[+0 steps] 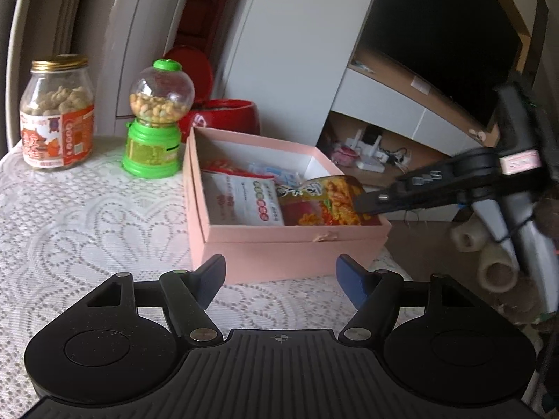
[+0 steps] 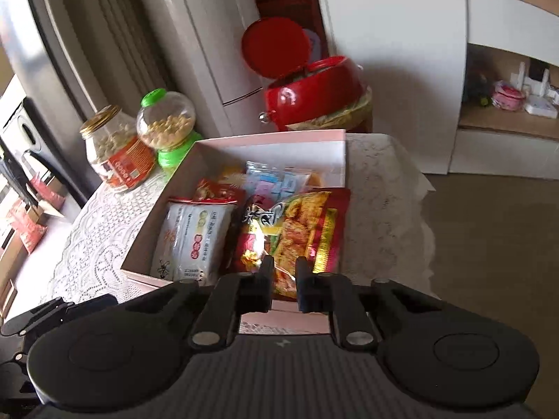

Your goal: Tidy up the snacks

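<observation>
A pink box (image 1: 279,244) stands on the lace-covered table and holds several snack packets. A red and yellow snack packet (image 1: 321,202) lies at the box's right side, and it also shows in the right wrist view (image 2: 304,230). My right gripper (image 2: 283,272) is narrowly shut on that packet's near edge; from the left wrist view its fingers (image 1: 377,202) reach into the box from the right. A white packet (image 2: 195,241) lies beside it in the box (image 2: 272,143). My left gripper (image 1: 279,272) is open and empty, just in front of the box.
A glass jar with a gold lid (image 1: 56,115) and a green candy dispenser (image 1: 157,118) stand on the table at the back left. A red lidded bin (image 2: 307,94) stands behind the table. The table's right edge (image 2: 419,188) drops to the floor.
</observation>
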Motion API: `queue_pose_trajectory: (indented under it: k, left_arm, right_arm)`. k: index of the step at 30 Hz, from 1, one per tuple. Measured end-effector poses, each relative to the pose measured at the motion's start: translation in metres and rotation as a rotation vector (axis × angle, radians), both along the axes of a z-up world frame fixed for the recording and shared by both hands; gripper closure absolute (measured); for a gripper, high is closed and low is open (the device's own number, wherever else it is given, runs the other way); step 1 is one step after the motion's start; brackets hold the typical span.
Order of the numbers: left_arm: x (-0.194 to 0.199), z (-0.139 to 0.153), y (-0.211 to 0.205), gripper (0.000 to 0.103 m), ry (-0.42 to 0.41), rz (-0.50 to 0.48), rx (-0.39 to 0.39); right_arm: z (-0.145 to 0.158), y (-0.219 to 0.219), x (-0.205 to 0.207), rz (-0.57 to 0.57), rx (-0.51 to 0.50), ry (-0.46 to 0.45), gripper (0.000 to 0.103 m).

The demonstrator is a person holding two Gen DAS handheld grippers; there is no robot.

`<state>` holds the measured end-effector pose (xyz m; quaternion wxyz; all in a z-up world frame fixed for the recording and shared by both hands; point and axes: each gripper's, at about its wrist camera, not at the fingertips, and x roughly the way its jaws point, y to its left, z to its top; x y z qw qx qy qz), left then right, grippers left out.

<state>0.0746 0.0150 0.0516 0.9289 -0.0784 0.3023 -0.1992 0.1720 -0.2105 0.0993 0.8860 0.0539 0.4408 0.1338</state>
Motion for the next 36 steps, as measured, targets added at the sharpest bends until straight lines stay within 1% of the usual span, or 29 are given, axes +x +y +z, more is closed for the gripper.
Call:
queue_pose_trajectory:
  k: [4,6,8,11,13,14,15,16,17,18,19,22,23,25,27,28,30,31,32,33,34,36]
  left_arm:
    - [-0.001,0.000,0.003,0.028,-0.005,0.018,0.026]
    - [-0.003,0.001,0.009,0.028,-0.003,0.037,0.042]
    - [-0.005,0.001,0.017,0.028,-0.002,0.060,0.055]
    - [-0.009,0.002,0.025,0.028,-0.005,0.090,0.092]
    - [-0.015,-0.001,0.027,0.028,-0.007,0.098,0.128]
    - [-0.018,-0.004,0.028,0.028,-0.004,0.101,0.150]
    - [-0.023,-0.008,0.029,0.028,0.000,0.106,0.174]
    - [-0.028,-0.012,0.030,0.028,0.006,0.113,0.195]
    - [-0.033,-0.016,0.031,0.028,0.013,0.124,0.215]
    - [-0.039,-0.021,0.033,0.028,0.024,0.139,0.228]
    - [-0.044,-0.025,0.035,0.028,0.037,0.155,0.232]
    - [-0.051,-0.039,0.037,0.028,0.085,0.194,0.232]
    - [-0.053,-0.042,0.035,0.028,0.065,0.204,0.246]
    - [-0.055,-0.044,0.027,0.028,0.055,0.214,0.296]
    - [-0.056,-0.045,0.021,0.027,0.047,0.224,0.330]
    - [-0.056,-0.045,0.021,0.027,0.045,0.229,0.330]
    - [-0.057,-0.046,0.022,0.027,0.043,0.236,0.321]
    - [-0.057,-0.047,0.021,0.027,0.041,0.241,0.321]
    - [-0.057,-0.047,0.019,0.026,0.038,0.245,0.325]
    - [-0.058,-0.048,0.017,0.026,0.034,0.249,0.335]
    - [-0.058,-0.048,0.016,0.026,0.030,0.252,0.345]
    - [-0.059,-0.048,0.015,0.026,0.027,0.252,0.349]
  right_arm:
    - [-0.019,0.021,0.025,-0.007,0.008,0.037,0.091]
    - [-0.031,0.033,0.039,-0.031,-0.028,0.028,0.091]
    - [-0.034,0.039,0.046,-0.045,-0.011,0.019,0.091]
    - [-0.027,0.041,0.042,-0.030,0.045,0.026,0.090]
    - [-0.019,0.042,0.023,-0.035,0.024,-0.025,0.089]
    - [-0.015,0.043,0.011,-0.039,0.000,-0.055,0.083]
    - [-0.012,0.045,-0.003,-0.041,-0.025,-0.085,0.067]
    - [-0.009,0.045,-0.021,-0.044,-0.052,-0.116,0.057]
    - [-0.009,0.045,-0.036,-0.048,-0.065,-0.136,0.035]
    - [-0.010,0.045,-0.053,-0.052,-0.070,-0.166,0.023]
    - [-0.013,0.045,-0.070,-0.068,-0.082,-0.178,0.019]
    - [-0.032,0.047,-0.107,-0.099,-0.101,-0.150,0.019]
    - [-0.040,0.050,-0.117,-0.103,-0.108,-0.138,0.019]
    - [-0.054,0.063,-0.129,-0.090,-0.152,-0.127,0.019]
    - [-0.065,0.075,-0.136,-0.057,-0.191,-0.122,0.019]
    - [-0.071,0.079,-0.136,-0.052,-0.209,-0.112,0.018]
    - [-0.073,0.082,-0.138,-0.072,-0.230,-0.134,0.013]
    - [-0.073,0.080,-0.135,-0.078,-0.232,-0.127,0.011]
    - [-0.074,0.079,-0.134,-0.093,-0.231,-0.121,0.004]
    - [-0.075,0.077,-0.133,-0.114,-0.229,-0.108,0.000]
    - [-0.076,0.073,-0.130,-0.139,-0.222,-0.090,0.000]
    - [-0.076,0.071,-0.128,-0.154,-0.211,-0.084,0.000]
